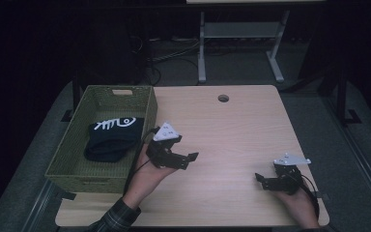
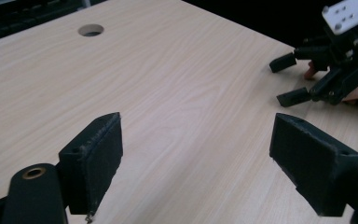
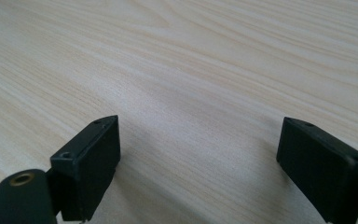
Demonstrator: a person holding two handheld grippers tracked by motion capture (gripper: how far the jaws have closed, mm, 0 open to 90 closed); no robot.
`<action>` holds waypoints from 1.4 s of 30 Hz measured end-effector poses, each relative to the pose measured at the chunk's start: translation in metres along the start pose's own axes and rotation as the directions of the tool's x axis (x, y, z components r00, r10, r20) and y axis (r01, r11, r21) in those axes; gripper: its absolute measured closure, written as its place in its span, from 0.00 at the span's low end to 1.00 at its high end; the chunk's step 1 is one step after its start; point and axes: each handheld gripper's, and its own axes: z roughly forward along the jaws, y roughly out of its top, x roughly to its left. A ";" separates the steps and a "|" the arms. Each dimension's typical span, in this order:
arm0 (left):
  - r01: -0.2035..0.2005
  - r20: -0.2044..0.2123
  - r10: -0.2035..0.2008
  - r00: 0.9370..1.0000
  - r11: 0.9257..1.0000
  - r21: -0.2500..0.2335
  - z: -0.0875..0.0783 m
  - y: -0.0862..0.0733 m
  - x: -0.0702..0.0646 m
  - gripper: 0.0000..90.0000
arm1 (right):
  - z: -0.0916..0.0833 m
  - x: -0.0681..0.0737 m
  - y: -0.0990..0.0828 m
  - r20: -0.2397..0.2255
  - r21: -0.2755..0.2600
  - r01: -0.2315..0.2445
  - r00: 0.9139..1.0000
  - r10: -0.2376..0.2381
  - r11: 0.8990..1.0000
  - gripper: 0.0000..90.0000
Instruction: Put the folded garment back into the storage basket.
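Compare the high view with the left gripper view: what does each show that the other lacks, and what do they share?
High view alone: a green woven basket at the table's left side, holding a black folded cloth with a white print, plus a checked sleeve.

Left gripper view alone: a close look between the left gripper, open over bare wood.

Both: the light wooden table with its round hole, and the open right gripper, empty.
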 end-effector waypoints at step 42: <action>-0.045 -0.050 0.056 0.997 0.981 0.186 0.082 -0.081 -0.003 0.14 | 0.000 0.000 0.000 0.002 0.000 0.000 1.000 0.000 1.000 0.14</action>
